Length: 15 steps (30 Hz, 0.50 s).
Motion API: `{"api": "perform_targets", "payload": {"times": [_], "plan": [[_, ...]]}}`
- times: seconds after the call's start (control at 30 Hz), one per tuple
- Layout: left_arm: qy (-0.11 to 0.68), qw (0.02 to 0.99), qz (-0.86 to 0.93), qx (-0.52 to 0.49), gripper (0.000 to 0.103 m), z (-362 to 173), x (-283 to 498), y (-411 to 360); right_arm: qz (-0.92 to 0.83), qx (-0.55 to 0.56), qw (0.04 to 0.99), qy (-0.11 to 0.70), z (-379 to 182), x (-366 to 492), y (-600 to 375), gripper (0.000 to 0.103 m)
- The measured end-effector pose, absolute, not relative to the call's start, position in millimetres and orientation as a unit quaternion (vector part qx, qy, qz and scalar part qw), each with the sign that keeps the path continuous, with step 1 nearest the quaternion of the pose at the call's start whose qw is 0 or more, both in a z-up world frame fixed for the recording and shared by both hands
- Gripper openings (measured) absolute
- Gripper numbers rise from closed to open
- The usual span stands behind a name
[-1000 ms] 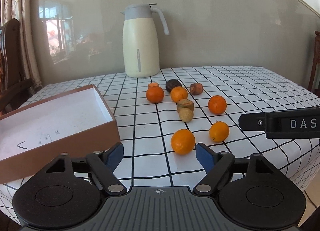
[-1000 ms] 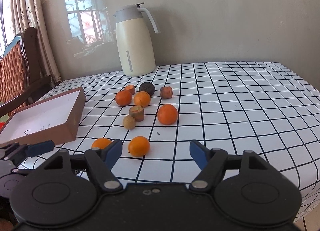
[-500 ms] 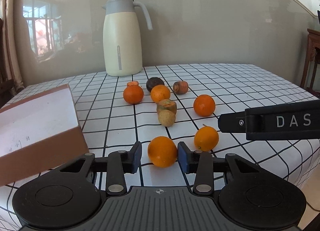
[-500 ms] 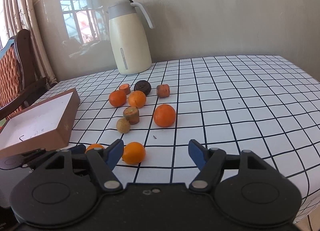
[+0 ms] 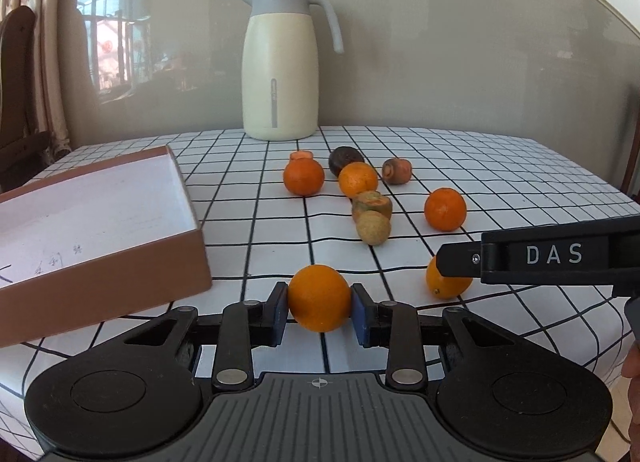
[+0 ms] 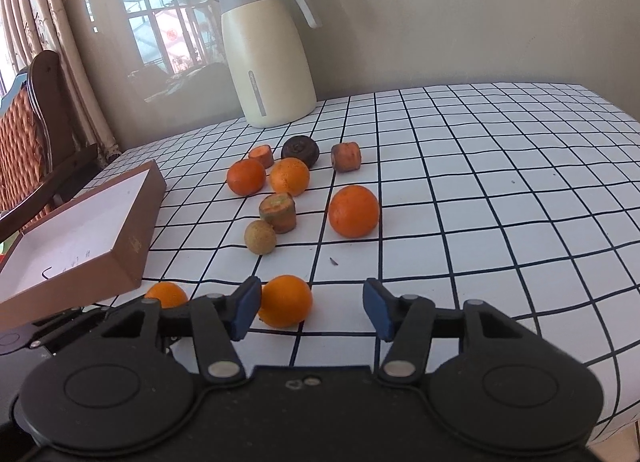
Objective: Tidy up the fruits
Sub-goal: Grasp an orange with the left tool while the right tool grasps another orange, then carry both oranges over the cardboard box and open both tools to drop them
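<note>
My left gripper point(image 5: 319, 312) is shut on an orange point(image 5: 319, 298), held just above the checked tablecloth beside the brown box point(image 5: 100, 214); this orange also shows in the right wrist view point(image 6: 167, 295). My right gripper point(image 6: 312, 312) is open, with a second orange point(image 6: 286, 301) just inside its left finger, resting on the cloth; the left wrist view shows it too point(image 5: 446, 282). Three more oranges point(image 6: 354, 211), point(image 6: 290, 176), point(image 6: 246, 177), carrot pieces point(image 6: 279, 212), a small tan fruit point(image 6: 260, 237) and a dark fruit point(image 6: 300, 150) lie farther back.
A cream thermos jug point(image 6: 266, 58) stands at the back of the table. The open brown box point(image 6: 80, 230) with a white inside sits at the left. A wooden chair point(image 6: 28, 130) is beyond the table's left edge. The table's right edge point(image 6: 624, 342) drops away.
My left gripper closed on the near orange and lifted it slightly toward the box side. My right gripper moved forward and left, bringing the second orange against its left finger.
</note>
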<state>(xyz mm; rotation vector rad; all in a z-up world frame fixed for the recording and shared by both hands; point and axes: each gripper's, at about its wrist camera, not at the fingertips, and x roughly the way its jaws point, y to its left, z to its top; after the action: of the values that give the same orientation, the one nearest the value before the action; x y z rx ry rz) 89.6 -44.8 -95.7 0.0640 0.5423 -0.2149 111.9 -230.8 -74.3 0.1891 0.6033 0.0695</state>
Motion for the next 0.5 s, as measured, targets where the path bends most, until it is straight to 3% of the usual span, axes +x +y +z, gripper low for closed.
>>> {"api": "perform_targets", "payload": {"times": [0.13, 0.37, 0.5], "plan": [[0.269, 0.958, -0.093, 0.026, 0.033, -96, 92, -33, 0.043, 0.096, 0.948, 0.301, -77, 117, -225, 0.048], [0.274, 0.957, -0.092, 0.021, 0.033, -98, 93, -29, 0.055, 0.095, 0.946, 0.305, -82, 123, -215, 0.025], [0.276, 0.957, -0.092, 0.021, 0.033, -98, 94, -28, 0.055, 0.091, 0.948, 0.301, -82, 124, -212, 0.024]]}}
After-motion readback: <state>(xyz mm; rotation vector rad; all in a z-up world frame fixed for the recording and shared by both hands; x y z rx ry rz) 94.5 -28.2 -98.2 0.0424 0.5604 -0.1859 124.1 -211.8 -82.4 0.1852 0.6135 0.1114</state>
